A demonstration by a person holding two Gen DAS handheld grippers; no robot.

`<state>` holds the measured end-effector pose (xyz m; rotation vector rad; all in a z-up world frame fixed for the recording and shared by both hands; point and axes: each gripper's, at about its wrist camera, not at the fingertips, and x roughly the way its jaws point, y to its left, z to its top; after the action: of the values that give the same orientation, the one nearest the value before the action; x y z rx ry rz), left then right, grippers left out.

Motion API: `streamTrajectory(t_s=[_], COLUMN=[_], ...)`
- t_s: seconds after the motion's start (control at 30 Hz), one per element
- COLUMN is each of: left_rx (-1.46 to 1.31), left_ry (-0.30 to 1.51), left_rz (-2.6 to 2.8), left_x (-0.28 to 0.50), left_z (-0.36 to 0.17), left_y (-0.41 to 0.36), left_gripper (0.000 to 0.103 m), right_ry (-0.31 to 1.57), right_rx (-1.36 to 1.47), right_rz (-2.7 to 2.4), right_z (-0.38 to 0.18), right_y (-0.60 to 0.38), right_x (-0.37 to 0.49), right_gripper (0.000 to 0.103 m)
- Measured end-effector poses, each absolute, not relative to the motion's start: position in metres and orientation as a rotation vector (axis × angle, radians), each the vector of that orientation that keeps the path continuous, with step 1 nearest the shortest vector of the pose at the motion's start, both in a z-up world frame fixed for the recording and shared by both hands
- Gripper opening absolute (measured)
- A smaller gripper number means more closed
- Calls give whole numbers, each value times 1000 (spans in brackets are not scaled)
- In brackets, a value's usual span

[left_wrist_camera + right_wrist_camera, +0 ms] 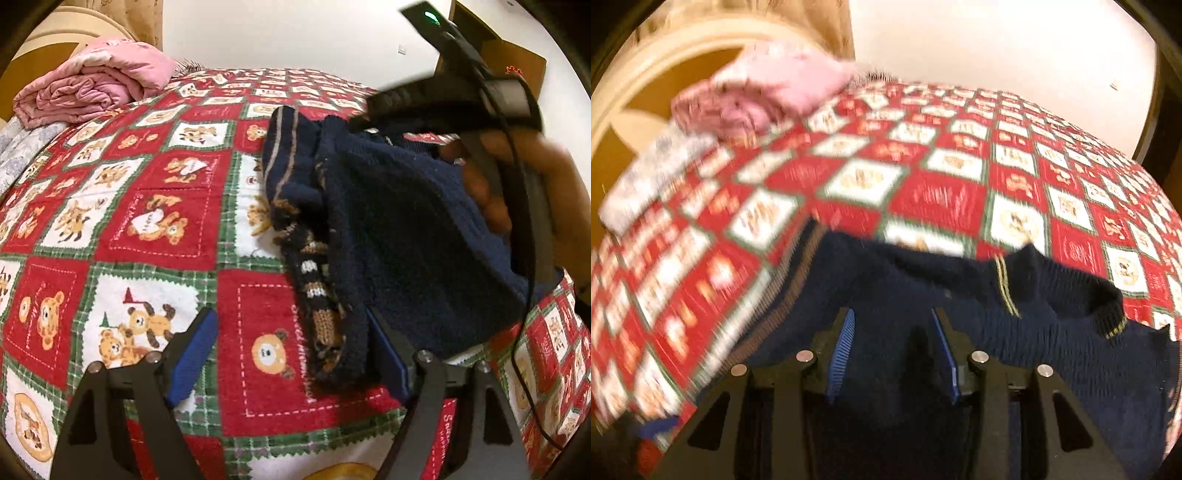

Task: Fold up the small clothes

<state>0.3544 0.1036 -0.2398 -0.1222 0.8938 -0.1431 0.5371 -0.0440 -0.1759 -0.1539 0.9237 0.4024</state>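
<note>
Both my claws are at the navy sweater (406,236) on the bear-print bedspread (147,229). My left gripper (291,354) is spread wide, the sweater's patterned edge lying between its fingers toward three o'clock. My right gripper (892,350) stands parted over the knit, clamping nothing. At eleven o'clock sits a folded pink quilt (96,86).

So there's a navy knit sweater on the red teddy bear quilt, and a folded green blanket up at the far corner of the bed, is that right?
Not quite. The folded blanket at the far corner is pink, not green, as the left wrist view shows clearly. The rest holds: the navy knit sweater lies on the red teddy bear quilt.
</note>
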Motion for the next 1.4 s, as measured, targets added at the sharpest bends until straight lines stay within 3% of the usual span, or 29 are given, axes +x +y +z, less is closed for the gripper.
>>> streamTrajectory(t_s=[0.1,0.3,0.53,0.87,1.4], left_rx=[-136,-149,-221,-309,-185], left_ry=[893,886,868,764,847], left_rz=[-153,-160,-189,-121,-45], left_x=[354,352,351,333,413], left_z=[-240,-239,-238,-219,-208], left_y=[105,106,117,137,131], left_gripper=[86,87,87,89,89], right_ry=[1065,1013,951,904,761], right_rx=[-221,-114,-19,-121,-325], right_rz=[372,386,407,456,506], right_z=[-209,-208,-183,-189,-195], right_y=[-17,-15,-69,-112,-68], right_x=[560,571,520,395,323], right_gripper=[43,43,45,50,50])
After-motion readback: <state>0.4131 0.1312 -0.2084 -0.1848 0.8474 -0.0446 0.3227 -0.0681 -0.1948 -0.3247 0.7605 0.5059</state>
